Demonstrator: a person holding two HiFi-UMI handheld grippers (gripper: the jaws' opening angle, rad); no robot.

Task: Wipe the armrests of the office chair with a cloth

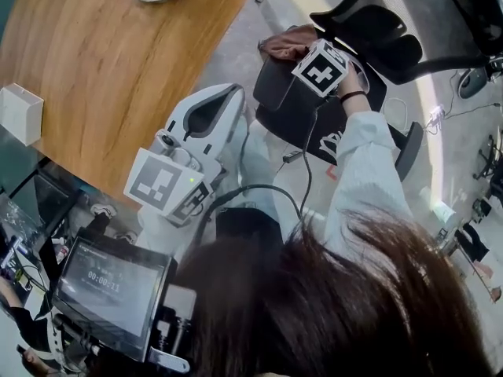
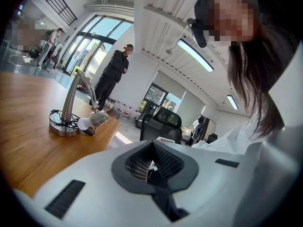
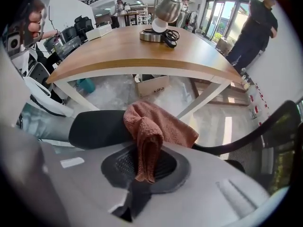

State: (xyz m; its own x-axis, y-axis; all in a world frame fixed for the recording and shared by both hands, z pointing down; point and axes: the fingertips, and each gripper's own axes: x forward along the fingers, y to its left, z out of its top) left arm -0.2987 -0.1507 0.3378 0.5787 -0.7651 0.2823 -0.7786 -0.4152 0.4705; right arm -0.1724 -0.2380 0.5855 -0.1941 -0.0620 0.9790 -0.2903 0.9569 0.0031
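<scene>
A rust-brown cloth (image 3: 154,126) is pinched in my right gripper (image 3: 144,167) and drapes over the black armrest pad (image 3: 94,129) of the office chair. In the head view the same cloth (image 1: 287,44) shows just beyond the right gripper (image 1: 302,52), on the chair's near armrest (image 1: 271,83). The chair's mesh back (image 1: 393,22) rises to the right. My left gripper (image 1: 228,93) is held away from the chair beside the table edge. Its jaws are shut with nothing between them (image 2: 152,162), and it points up into the room.
A wooden table (image 1: 102,69) lies left of the chair, with a metal desk lamp (image 3: 163,13) and cable on it. The table leg (image 3: 208,100) stands just beyond the armrest. A white box (image 1: 20,112) sits at the table's left edge. People stand far off (image 2: 116,74).
</scene>
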